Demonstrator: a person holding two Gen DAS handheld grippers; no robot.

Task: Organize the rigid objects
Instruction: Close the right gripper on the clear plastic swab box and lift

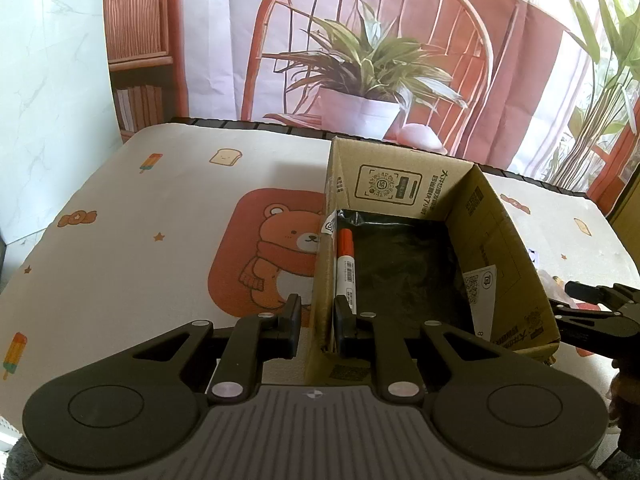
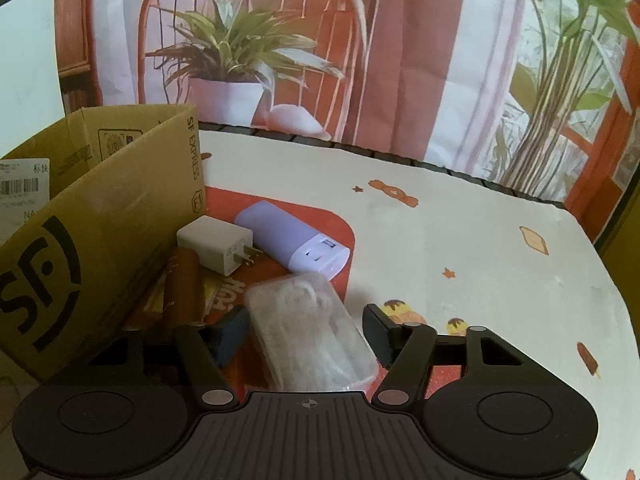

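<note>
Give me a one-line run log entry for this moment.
left gripper: shut on brown cardboard box wall | right gripper: open around clear plastic packet | red-capped white marker: in box

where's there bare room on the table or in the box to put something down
Inside the cardboard box, the dark floor right of the red marker is bare. The tablecloth right of the purple power bank is open too. Crowded: between box and right tongs, where white charger, brown tube and clear pouch cluster.
</note>
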